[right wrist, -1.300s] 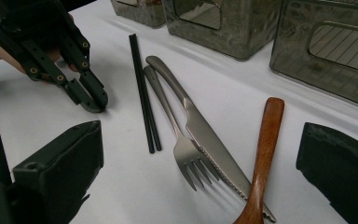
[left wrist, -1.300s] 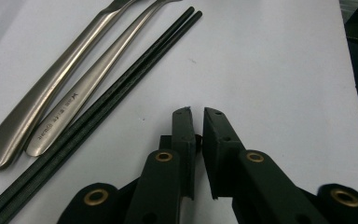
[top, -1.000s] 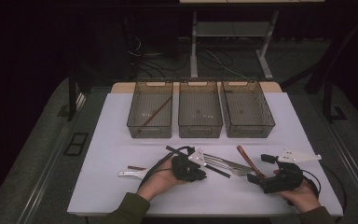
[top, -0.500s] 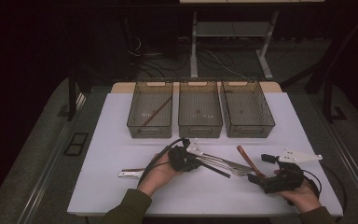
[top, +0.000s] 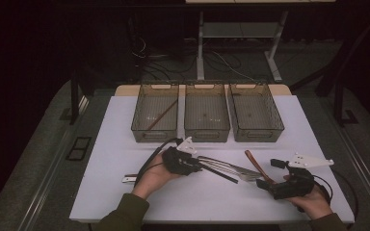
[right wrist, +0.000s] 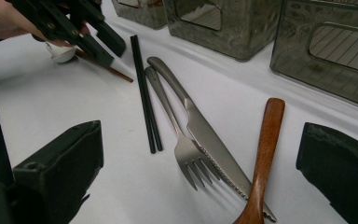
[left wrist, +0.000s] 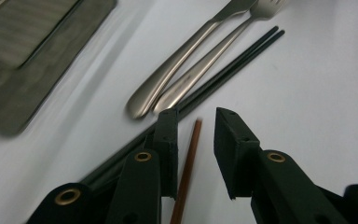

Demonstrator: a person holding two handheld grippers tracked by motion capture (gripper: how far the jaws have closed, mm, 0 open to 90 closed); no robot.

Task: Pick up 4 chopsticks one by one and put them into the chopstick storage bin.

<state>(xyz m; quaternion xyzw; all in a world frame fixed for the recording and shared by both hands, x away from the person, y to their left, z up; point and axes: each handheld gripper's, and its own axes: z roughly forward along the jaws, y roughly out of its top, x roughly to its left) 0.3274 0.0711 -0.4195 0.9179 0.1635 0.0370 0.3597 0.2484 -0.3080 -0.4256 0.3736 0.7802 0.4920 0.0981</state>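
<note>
The left tongs (left wrist: 193,135) stand narrowly apart, straddling a thin reddish-brown wooden chopstick (left wrist: 189,161) that lies flat on the white matte surface (left wrist: 317,84); I judge they are about to close on it. The stick runs down the middle of the gap, touching neither pad as far as I can see.

The risk is the neighbours. Just beside that brown chopstick, on its far side from the camera's right, lie a pair of slim black chopsticks (left wrist: 228,70), and the left jaw sits almost on top of them. If the tongs close while skewed, they could pinch a black stick along with the brown one, or shove the pair into the polished steel fork (left wrist: 205,65) and steel table knife (left wrist: 177,60) lying against them. A thin round stick on a smooth top could also roll out of the grip.

The right tongs (right wrist: 205,168) gape wide and hold nothing, resting low over the surface beyond the fork's tines from the brown chopstick, near a curved, varnished wooden spoon handle (right wrist: 265,154).

Farther from the brown chopstick, three translucent smoky plastic bins (top: 206,111) with ribbed floors stand in a row; the leftmost one holds another brown stick (top: 161,114).
</note>
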